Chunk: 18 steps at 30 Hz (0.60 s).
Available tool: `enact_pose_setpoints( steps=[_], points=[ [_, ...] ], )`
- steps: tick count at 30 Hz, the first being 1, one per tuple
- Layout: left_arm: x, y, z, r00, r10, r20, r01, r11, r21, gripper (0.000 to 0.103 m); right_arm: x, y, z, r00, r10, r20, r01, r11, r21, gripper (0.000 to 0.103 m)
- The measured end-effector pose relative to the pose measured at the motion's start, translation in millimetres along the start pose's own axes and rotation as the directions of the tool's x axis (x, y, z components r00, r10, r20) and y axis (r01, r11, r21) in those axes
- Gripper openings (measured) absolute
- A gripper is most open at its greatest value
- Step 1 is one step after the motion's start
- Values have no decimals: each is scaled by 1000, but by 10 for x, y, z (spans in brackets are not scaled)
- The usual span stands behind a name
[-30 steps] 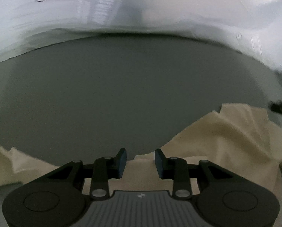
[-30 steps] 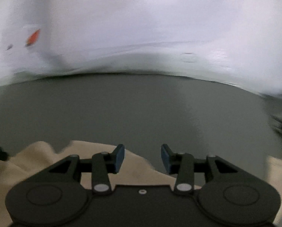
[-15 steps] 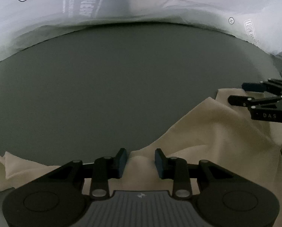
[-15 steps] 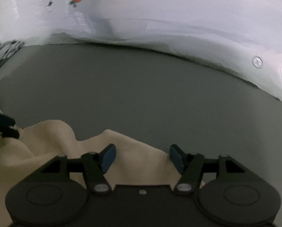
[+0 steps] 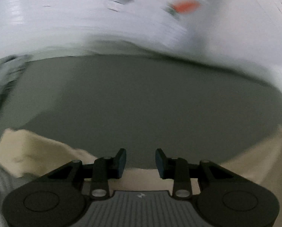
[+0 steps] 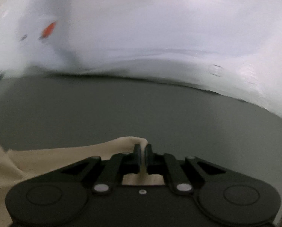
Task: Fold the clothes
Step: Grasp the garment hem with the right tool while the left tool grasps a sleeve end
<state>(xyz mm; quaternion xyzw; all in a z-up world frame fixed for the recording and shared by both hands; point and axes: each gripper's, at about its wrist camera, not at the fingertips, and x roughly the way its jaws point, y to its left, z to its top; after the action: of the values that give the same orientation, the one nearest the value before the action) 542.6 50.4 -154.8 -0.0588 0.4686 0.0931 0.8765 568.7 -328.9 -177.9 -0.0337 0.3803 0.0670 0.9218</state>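
Cream-coloured soft cotton garment (image 6: 52, 162) is what this is all about, and it lies rumpled on the near part of the dark grey matte tabletop (image 6: 122, 106), spreading leftward and under both tools. Look at the right gripper (image 6: 143, 152): its jaws have just snapped together, and a raised ridge of the cream fabric sits pinched between the black pads, a little hump of cloth poking up just past the tips. That pinch sits at the far edge of the cloth, which I read as picking an edge or corner to carry over for a fold.

Over to the left gripper (image 5: 140, 160): its blue-padded fingers (image 5: 122, 159) stand partly apart, a moderate gap, having eased a touch wider just now, and nothing is between them. Through the gap you see bare grey table, with the garment's edge running just below the tips and a loose flap of cream cloth (image 5: 33, 151) bunched off to the left. My read is that this hand is lining up over the matching edge so both sides lift together and the fold comes out even.

Behind the table hangs a white plastic sheet (image 6: 160, 28) with a blurred orange printed mark (image 6: 49, 29). Both views are smeared, so finer creases can't be made out.
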Motion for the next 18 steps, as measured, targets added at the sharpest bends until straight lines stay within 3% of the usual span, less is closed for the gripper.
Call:
enact_pose_setpoints(
  steps=[2, 4, 7, 10, 13, 18],
  points=[
    [-38, 204, 20, 998, 53, 20, -51, 995, -89, 47, 45, -73, -89, 999, -20, -32, 21, 999, 36, 5],
    [-40, 448, 34, 995, 98, 18, -92, 975, -202, 47, 93, -117, -195, 998, -17, -57, 22, 996, 86, 6],
    [-55, 824, 52, 991, 135, 4, -122, 906, -405, 49, 93, -150, -199, 999, -25, -43, 30, 991, 133, 6],
    [-96, 1094, 22, 987, 162, -6, -141, 845, -516, 56, 89, -187, -162, 999, -26, -42, 33, 984, 176, 6],
    [-35, 1222, 11, 987, 157, -25, -146, 828, -541, 58, 73, -144, -185, 998, -48, -30, 52, 985, 166, 7],
    [183, 1241, 50, 985, 165, -53, -167, 828, -535, 59, 57, -10, -255, 995, -95, -8, 95, 990, 101, 7]
  ],
)
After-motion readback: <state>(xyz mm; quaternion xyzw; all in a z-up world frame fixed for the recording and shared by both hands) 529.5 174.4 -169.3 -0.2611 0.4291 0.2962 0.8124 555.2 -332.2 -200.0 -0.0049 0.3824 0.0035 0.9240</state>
